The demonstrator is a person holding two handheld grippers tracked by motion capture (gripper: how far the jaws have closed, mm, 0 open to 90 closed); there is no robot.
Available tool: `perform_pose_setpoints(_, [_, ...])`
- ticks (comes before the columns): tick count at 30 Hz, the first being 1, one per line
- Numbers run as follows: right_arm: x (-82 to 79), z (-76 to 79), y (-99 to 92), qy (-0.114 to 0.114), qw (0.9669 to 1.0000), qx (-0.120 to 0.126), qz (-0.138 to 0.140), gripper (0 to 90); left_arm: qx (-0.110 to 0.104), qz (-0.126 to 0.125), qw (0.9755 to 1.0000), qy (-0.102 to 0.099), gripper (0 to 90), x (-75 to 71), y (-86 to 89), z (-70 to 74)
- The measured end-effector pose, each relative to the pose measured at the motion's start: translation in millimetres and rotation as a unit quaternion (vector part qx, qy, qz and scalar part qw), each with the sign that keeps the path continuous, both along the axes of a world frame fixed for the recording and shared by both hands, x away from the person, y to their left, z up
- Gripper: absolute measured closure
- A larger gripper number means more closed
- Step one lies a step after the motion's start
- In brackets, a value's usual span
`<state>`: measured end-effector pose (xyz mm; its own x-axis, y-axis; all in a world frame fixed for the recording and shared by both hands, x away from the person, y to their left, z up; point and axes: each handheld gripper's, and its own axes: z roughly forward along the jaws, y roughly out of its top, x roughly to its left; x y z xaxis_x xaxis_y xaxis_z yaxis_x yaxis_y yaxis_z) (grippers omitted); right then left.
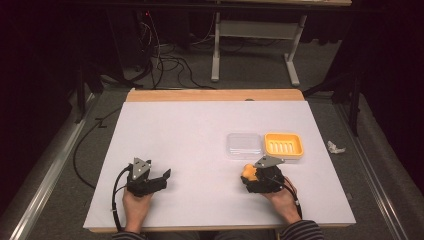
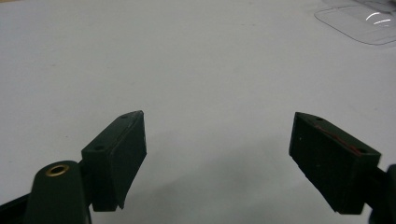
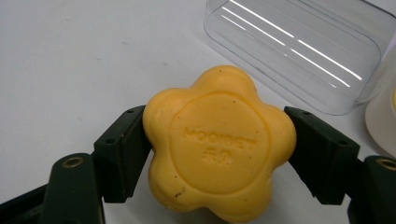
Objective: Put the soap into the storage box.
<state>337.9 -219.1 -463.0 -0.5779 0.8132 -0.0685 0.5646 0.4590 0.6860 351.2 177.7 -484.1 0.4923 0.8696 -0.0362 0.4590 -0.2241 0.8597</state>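
A yellow flower-shaped soap [image 3: 219, 144] with embossed lettering sits between the jaws of my right gripper [image 3: 217, 154], and both pads press on its sides. From above, the soap [image 1: 248, 172] shows at the front of the right gripper [image 1: 252, 176], low over the white table near its front right. My left gripper [image 1: 165, 176] rests at the front left, its jaws spread wide apart. Between the left gripper's [image 2: 217, 158] fingers there is just bare table.
A clear plastic lid [image 1: 244, 145] lies flat beside an orange soap dish [image 1: 283, 145], just beyond the right gripper. The lid [image 3: 299, 51] is close behind the soap. The white table [image 1: 190, 130] has a wooden far edge. A crumpled scrap [image 1: 335, 147] lies off the table's right side.
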Motion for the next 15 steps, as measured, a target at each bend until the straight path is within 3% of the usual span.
perform_pose_setpoints(15, [-5.5,18.8,-20.2,-0.023,0.9993,0.02,-0.023,26.7,0.001,-0.001,1.0,0.001,19.4,0.2,0.0,0.0])
